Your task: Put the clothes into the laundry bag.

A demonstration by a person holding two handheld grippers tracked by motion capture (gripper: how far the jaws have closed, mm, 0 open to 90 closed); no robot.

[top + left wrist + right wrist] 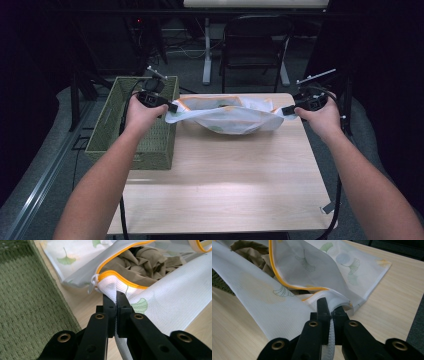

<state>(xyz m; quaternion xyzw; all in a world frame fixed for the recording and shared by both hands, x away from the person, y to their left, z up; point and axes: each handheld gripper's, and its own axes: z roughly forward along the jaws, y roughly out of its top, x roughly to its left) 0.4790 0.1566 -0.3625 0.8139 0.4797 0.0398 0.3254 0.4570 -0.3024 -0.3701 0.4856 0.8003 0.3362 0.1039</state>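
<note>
A white mesh laundry bag (227,117) with ginkgo-leaf print and an orange zipper lies at the far middle of the wooden table (225,180). Its mouth gapes, and crumpled khaki cloth (145,262) sits inside. My left gripper (172,107) is shut on the bag's left end, close to the zipper's pull (94,281); the mesh (172,297) runs out between the jaws. My right gripper (286,111) is shut on the bag's right end, where the mesh (264,307) folds into the jaws. The bag hangs stretched between both grippers, sagging in the middle.
A green woven basket (116,131) stands at the table's left edge, just under my left hand. Behind the table are a black chair (255,45) and a white desk leg (206,50). Bare wood stretches across the near half of the table.
</note>
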